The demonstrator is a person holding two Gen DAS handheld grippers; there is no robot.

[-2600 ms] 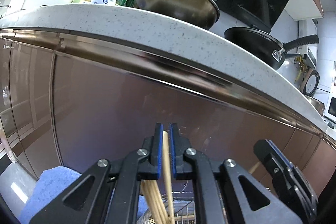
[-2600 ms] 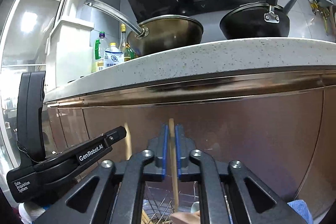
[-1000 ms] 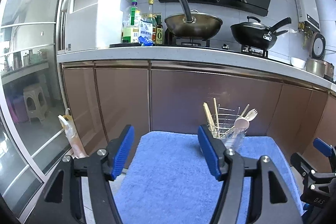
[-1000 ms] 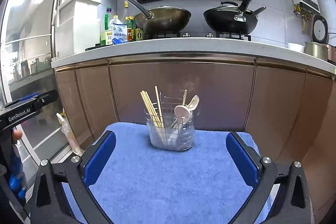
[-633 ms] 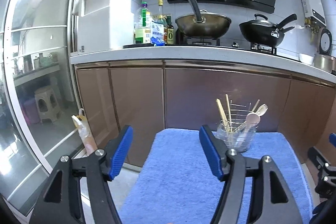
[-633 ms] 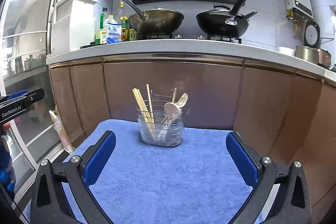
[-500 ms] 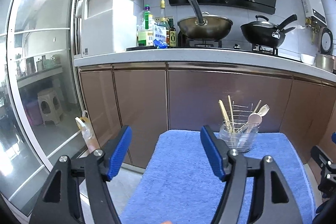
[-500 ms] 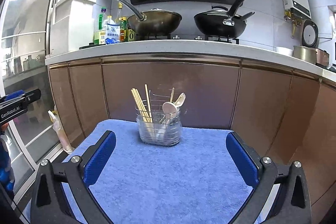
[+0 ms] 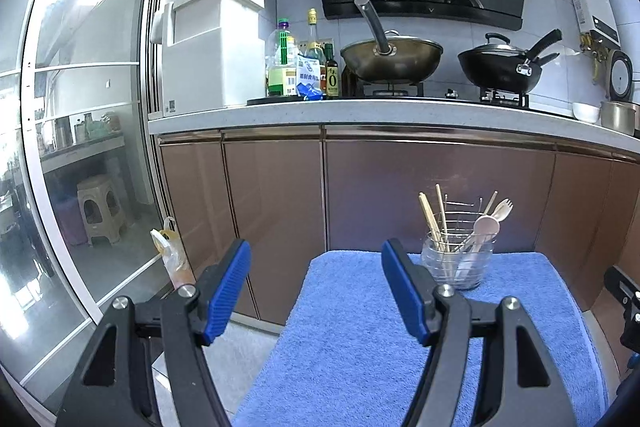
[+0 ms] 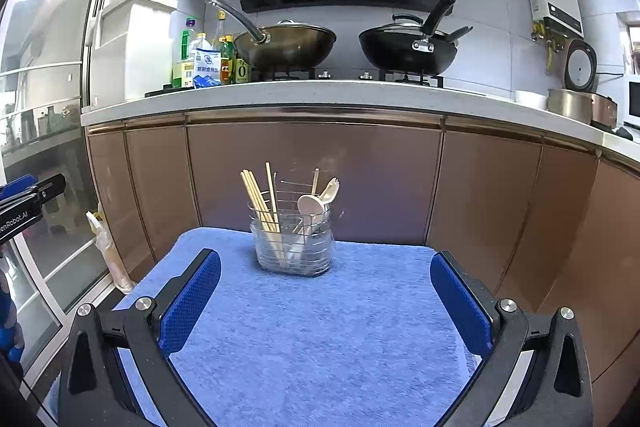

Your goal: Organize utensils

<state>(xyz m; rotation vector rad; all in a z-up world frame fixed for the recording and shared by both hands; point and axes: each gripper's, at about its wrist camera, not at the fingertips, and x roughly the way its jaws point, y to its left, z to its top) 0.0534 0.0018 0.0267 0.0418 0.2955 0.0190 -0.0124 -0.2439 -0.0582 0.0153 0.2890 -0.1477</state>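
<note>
- The utensil holder (image 10: 292,247), a clear tub with a wire basket inside, stands on the far middle of the blue towel (image 10: 312,339) that covers the desk, just in front of the brown cabinet fronts (image 10: 312,179).
- A bundle of wooden chopsticks (image 10: 262,203) leans in its left compartment; a pale spoon (image 10: 308,207) and a pale spork (image 10: 330,189) stand in the right one, beside one more thin stick.
- No utensil lies loose on the towel, so the sorting looks done or nearly done.
- The left claw (image 9: 316,287) is spread wide and holds nothing; it hangs over the near left edge of the towel, with the holder off to its right.
- The right claw (image 10: 326,299) is also spread wide and empty, facing the holder squarely from the near side, well apart from it.
- Handling, as a judgement: the chopsticks are light, stiff and smooth, so they may slide or pivot in the pads; a pinch across the upper shaft, above the basket rim, seems best.
- The spoon and spork look like light plastic; take the handle, not the rounded bowl, which would slip.
- The holder seems light and could tip or drag on the soft towel if a utensil is pulled sideways; a straight upward lift is safer.
</note>
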